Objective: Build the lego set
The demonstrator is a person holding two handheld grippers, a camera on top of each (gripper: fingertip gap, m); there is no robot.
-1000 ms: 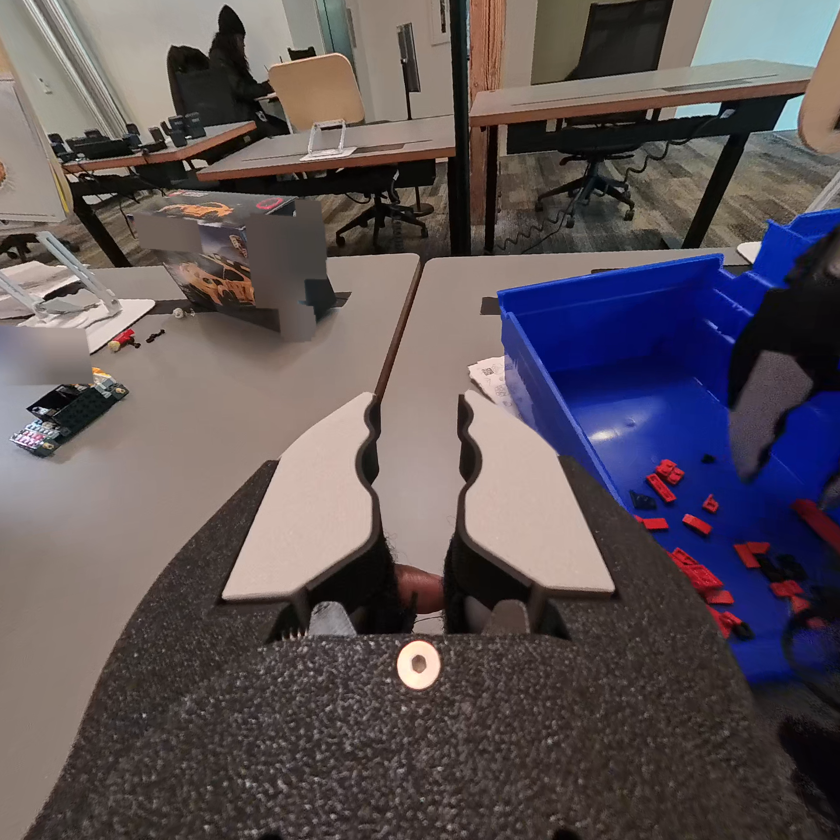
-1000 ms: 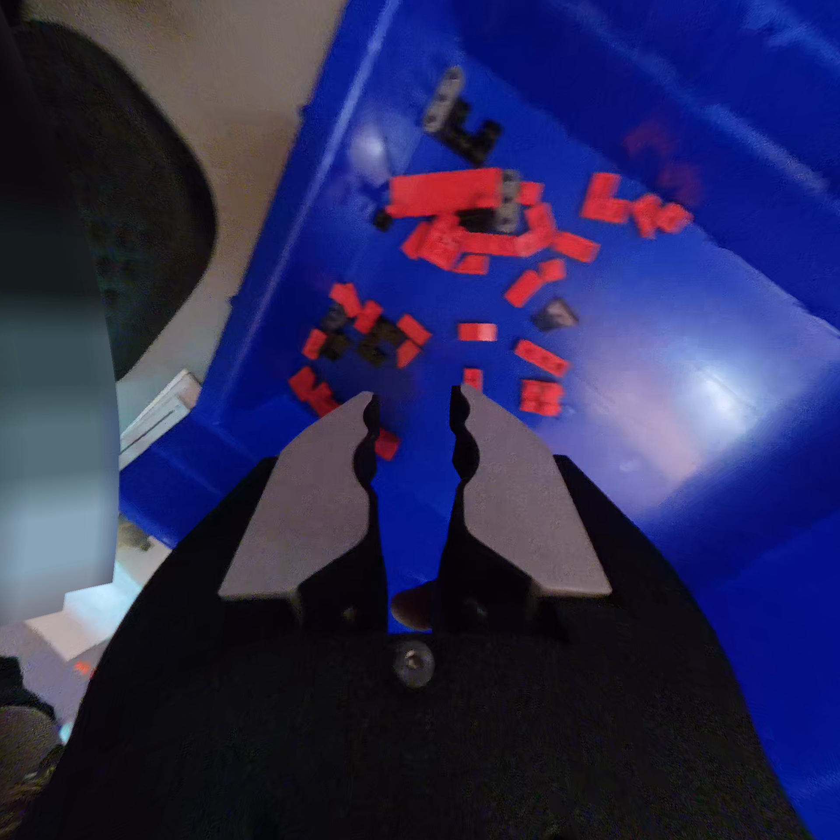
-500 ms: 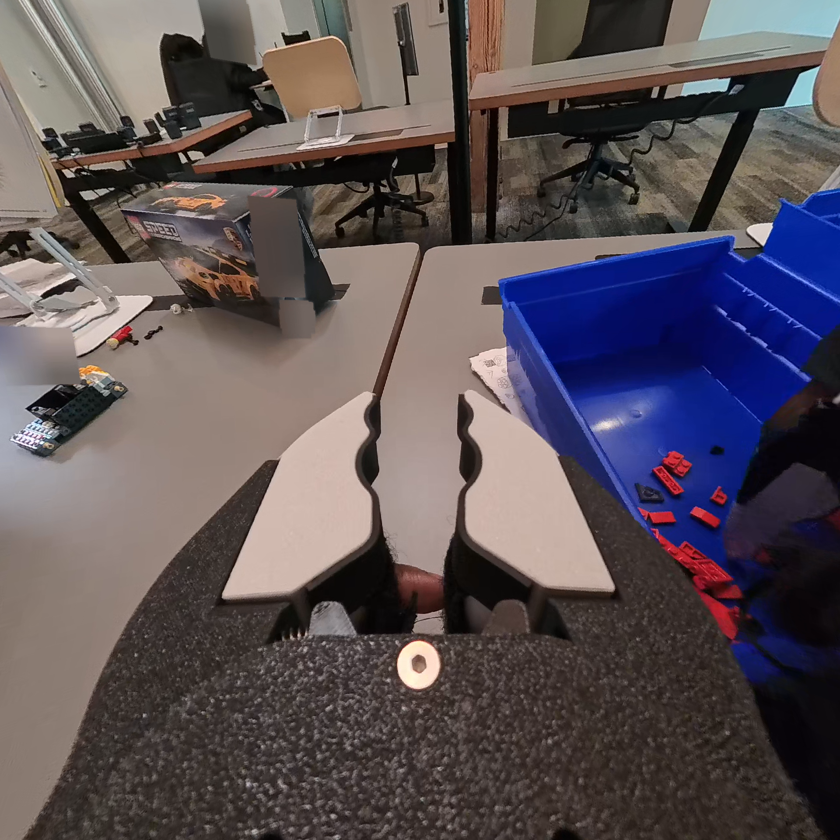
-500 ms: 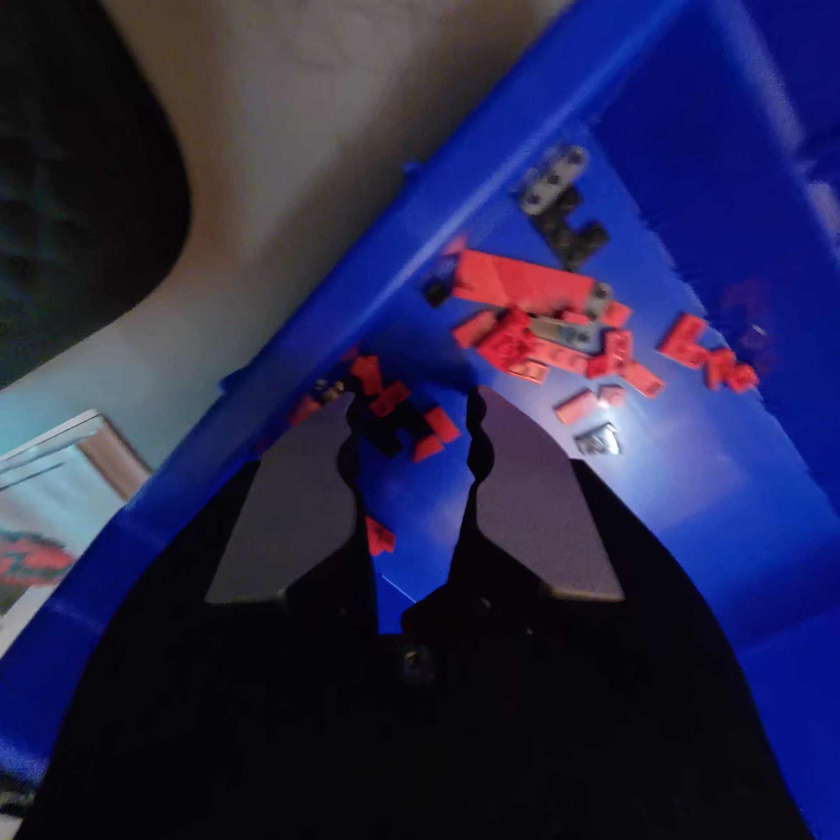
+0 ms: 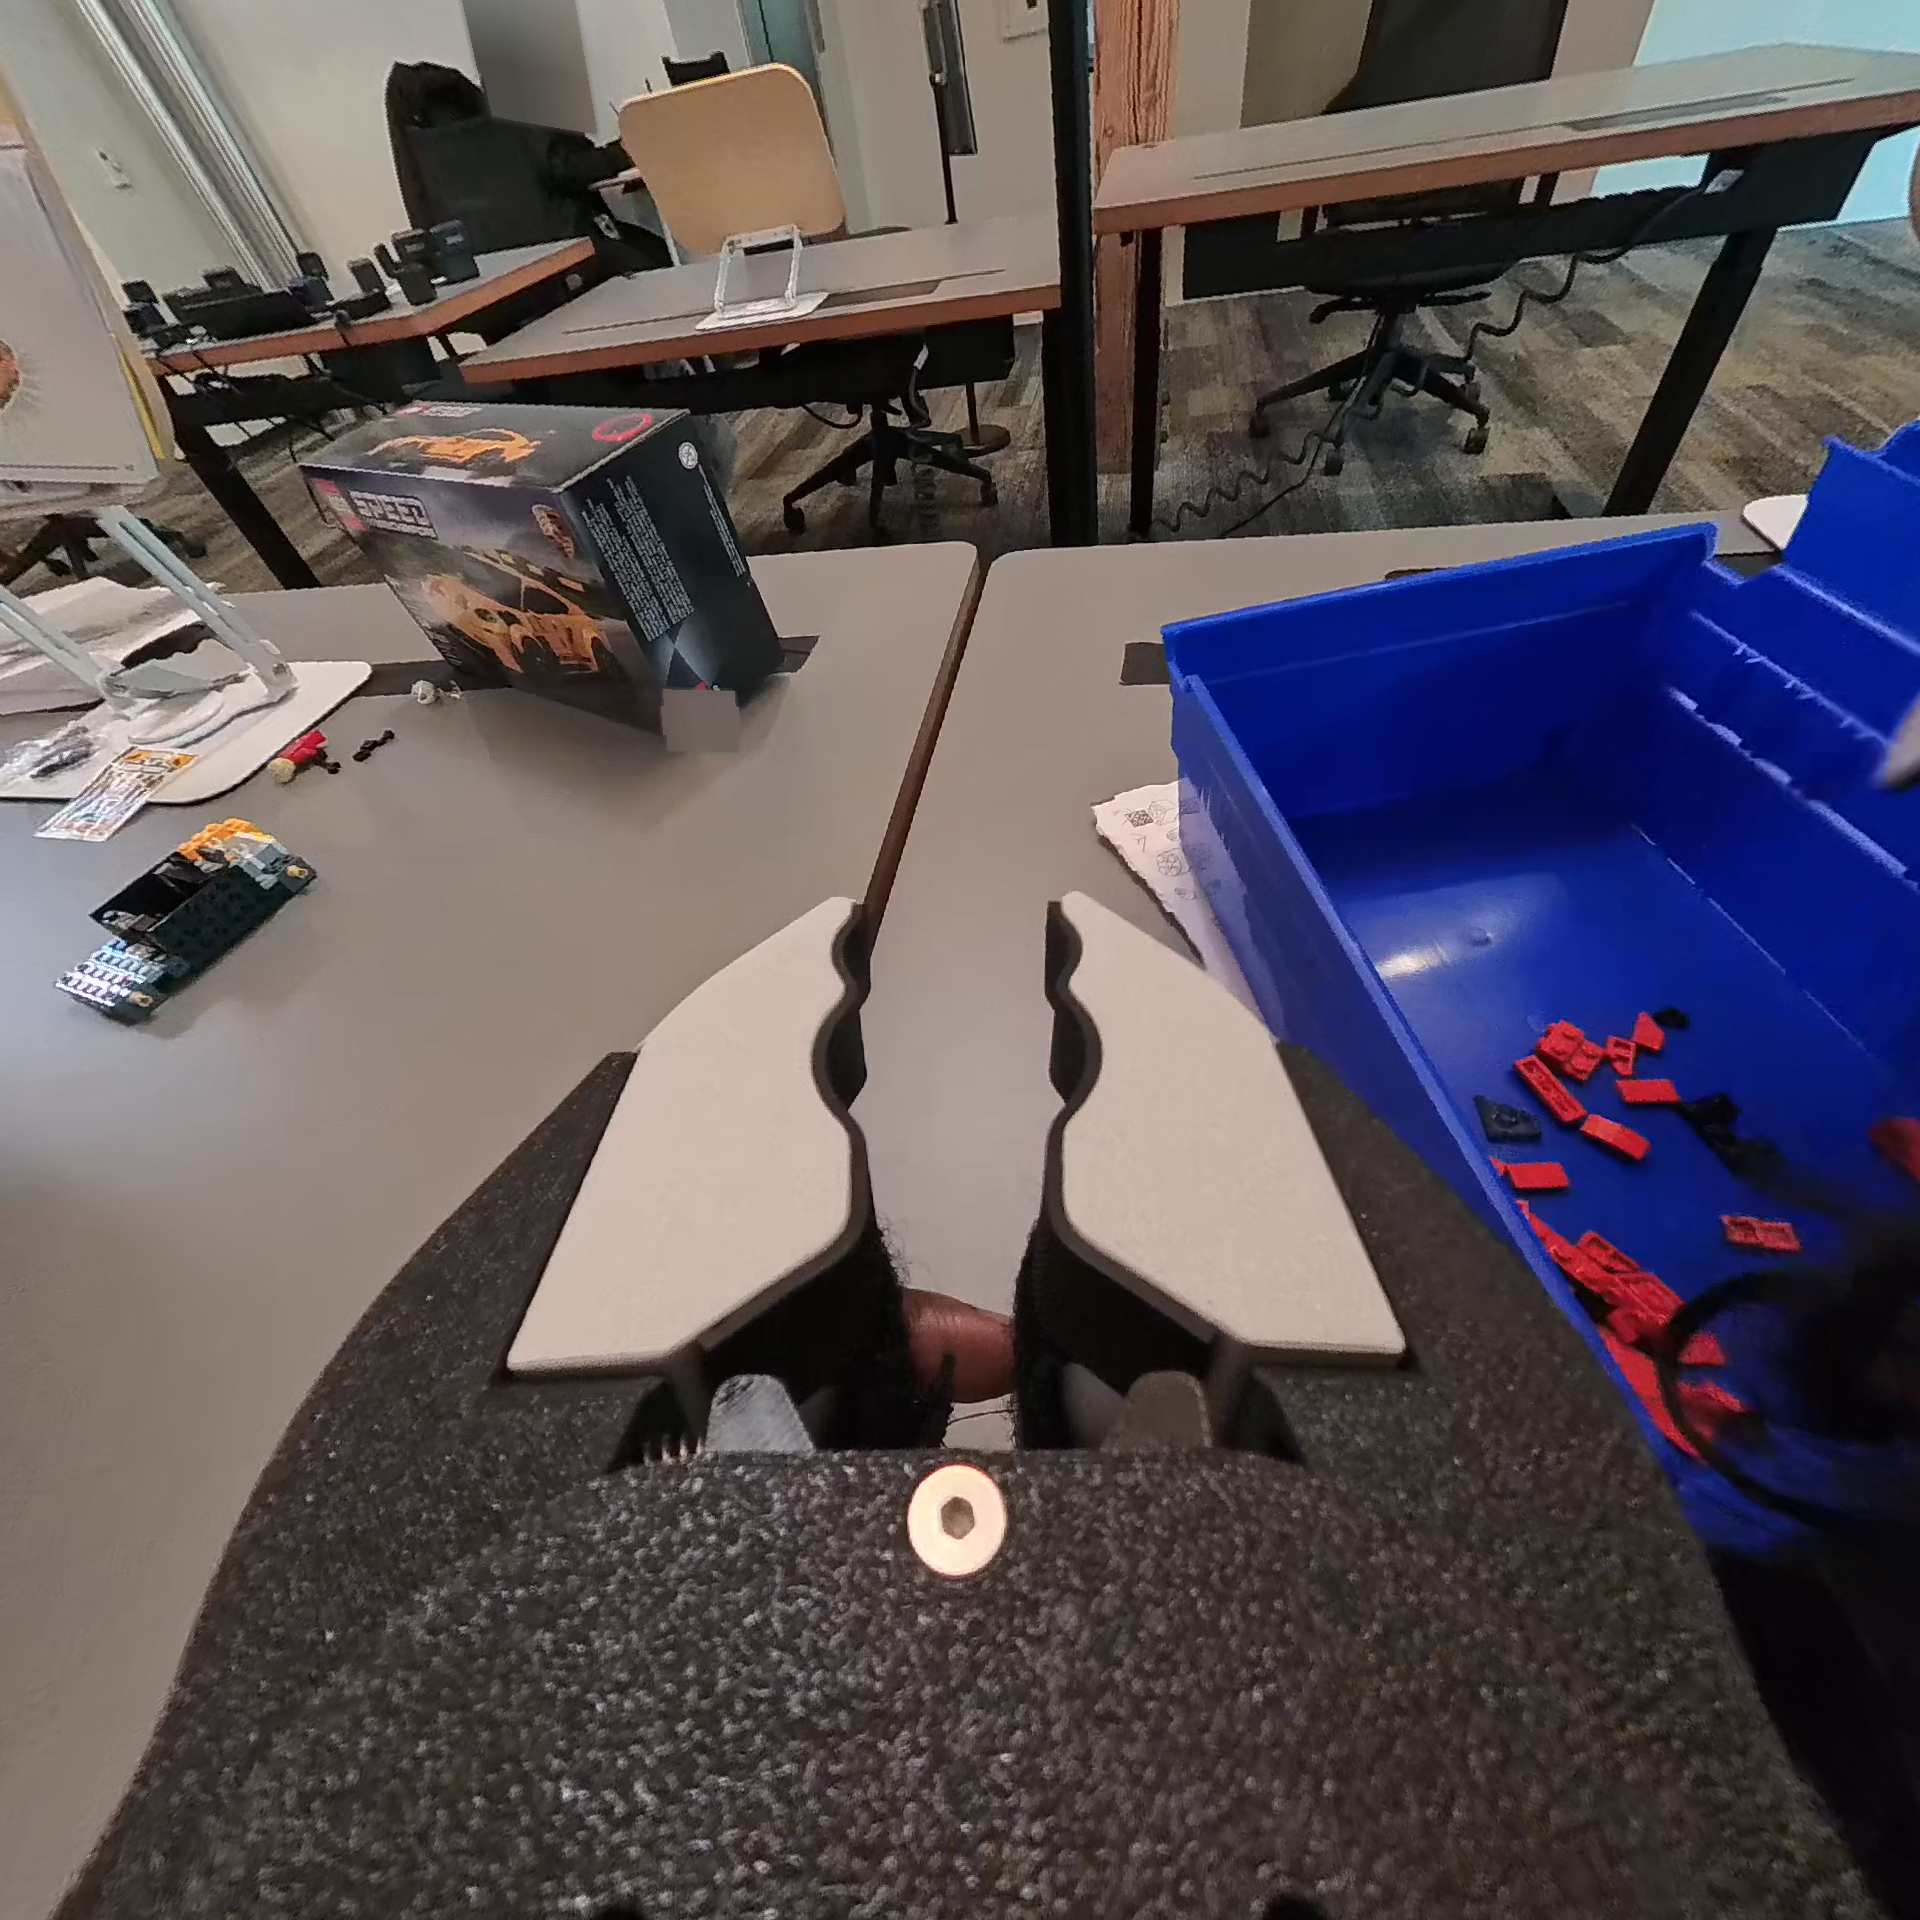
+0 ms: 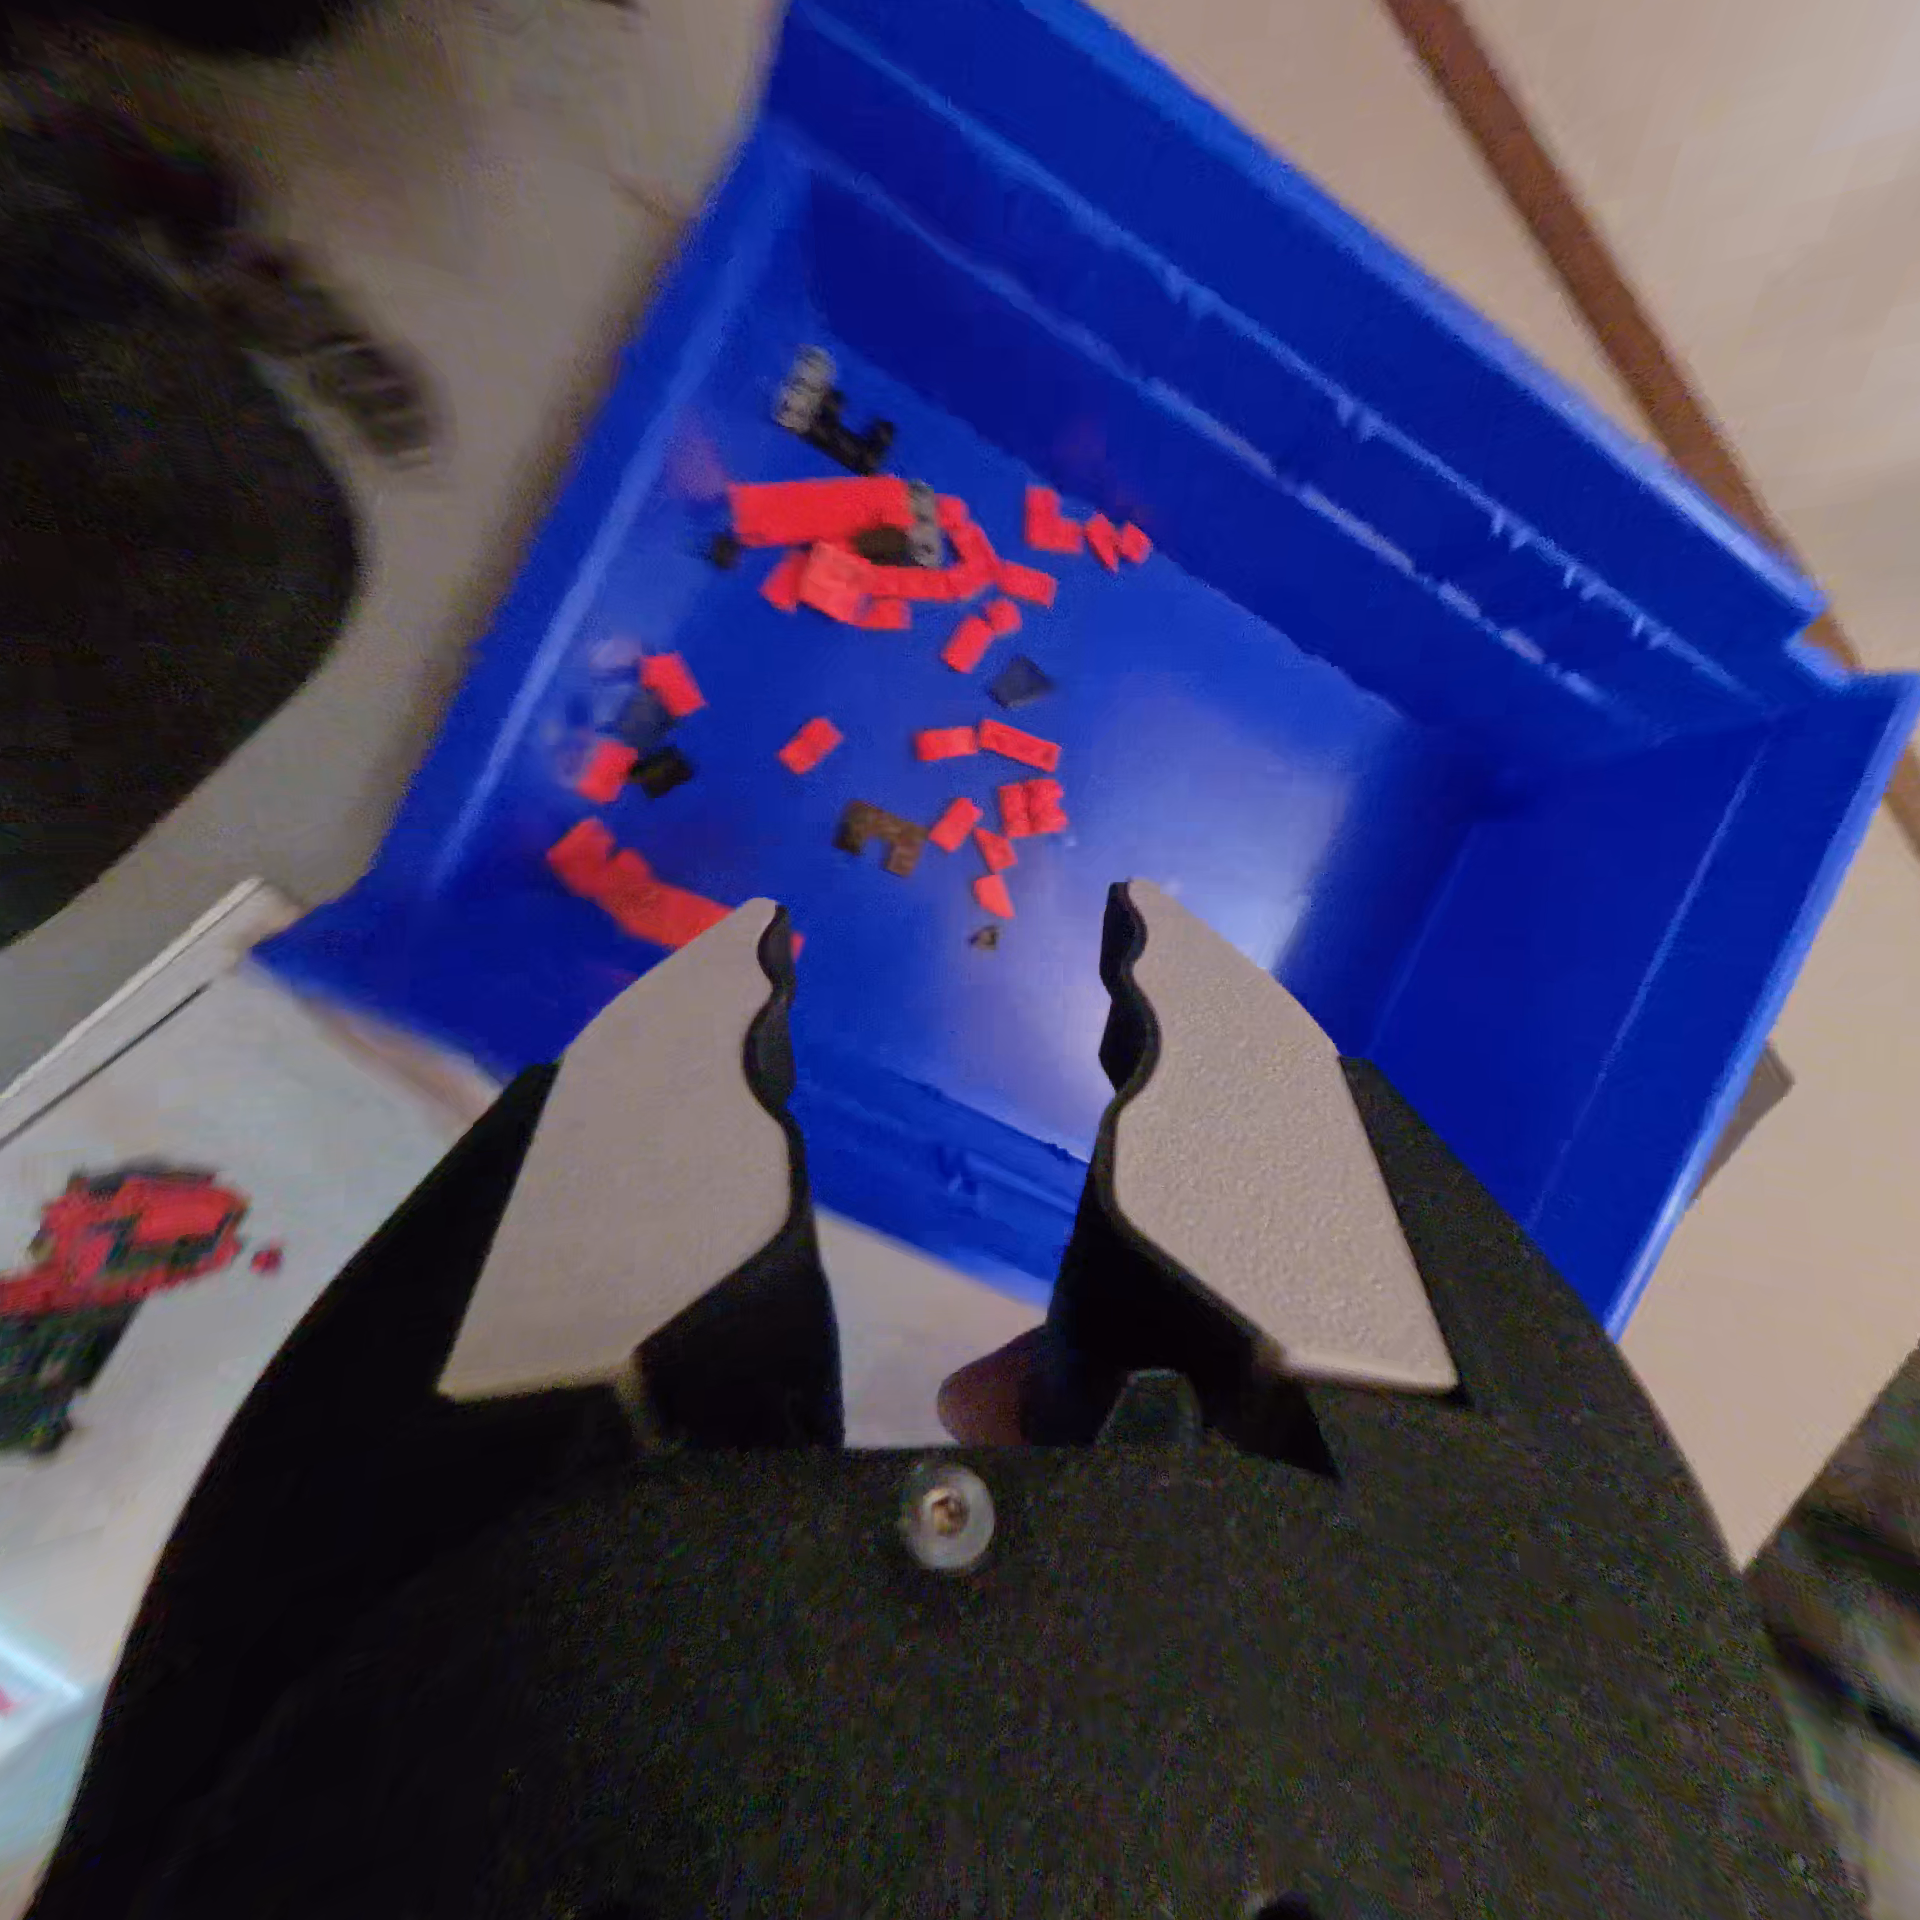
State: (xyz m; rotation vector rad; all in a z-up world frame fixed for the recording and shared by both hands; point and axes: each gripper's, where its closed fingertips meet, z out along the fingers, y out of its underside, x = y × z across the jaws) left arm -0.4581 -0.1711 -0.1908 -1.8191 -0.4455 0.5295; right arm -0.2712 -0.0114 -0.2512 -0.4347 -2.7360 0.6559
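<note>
Left wrist view: the left tool (image 5: pixel 951 997) sits low in the middle of the frame, partly open, with nothing between its fingers, just as it was a moment ago. It hangs over the grey bench (image 5: pixel 520 1039). At the right side of the frame is the blue bin (image 5: pixel 1403 665), with small red pieces (image 5: pixel 1579 1112) on its floor. At the left side lies a small half-built model (image 5: pixel 182 914). Near the top left stands the lego box (image 5: pixel 551 582).

Right wrist view: the right tool (image 6: pixel 945 935) has pulled up and back from the bin (image 6: pixel 1558 1039). It is now open wider than before, and it holds nothing. The red pieces (image 6: pixel 914 644) lie scattered in the upper middle of the frame. A red, partly built bit (image 6: pixel 114 1247) shows blurry at the lower left, on something white. It looks like no piece got picked up, so the tool likely has to reach into the bin again.
</note>
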